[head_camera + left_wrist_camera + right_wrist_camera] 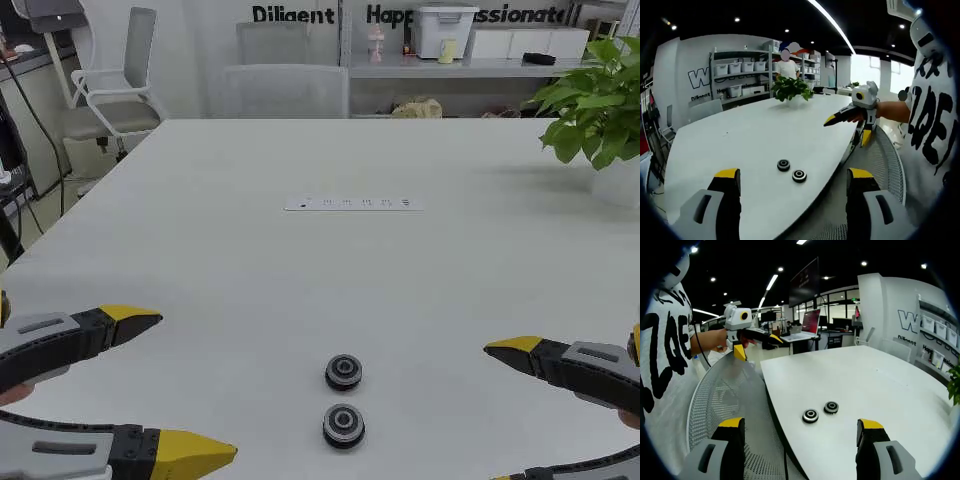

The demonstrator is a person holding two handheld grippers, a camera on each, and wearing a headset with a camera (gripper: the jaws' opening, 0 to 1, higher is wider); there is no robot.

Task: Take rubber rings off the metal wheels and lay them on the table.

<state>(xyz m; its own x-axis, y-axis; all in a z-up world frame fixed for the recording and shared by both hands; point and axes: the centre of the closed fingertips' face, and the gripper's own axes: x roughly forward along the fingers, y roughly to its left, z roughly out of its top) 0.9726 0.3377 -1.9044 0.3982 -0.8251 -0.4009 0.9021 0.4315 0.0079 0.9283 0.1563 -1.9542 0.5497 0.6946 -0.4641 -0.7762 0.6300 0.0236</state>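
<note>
Head view: two metal wheels lie flat and close together on the white table [300, 280], the far wheel [343, 372] just beyond the near wheel [343, 425]. Each seems to wear a dark rubber ring [327, 427], though the seating is too small to judge. The left gripper [165, 385] and right gripper [515, 412] flank them, well apart, both spread wide and holding nothing.

Left gripper view: the wheels sit ahead between its jaws, near the table's curved edge.

Right gripper view: that edge runs close by the near wheel. I would pin one wheel with one gripper, hook its ring with the other's tip and peel upward. The ring belongs on the bare top farther in, short of the socket strip [347, 203].
</note>
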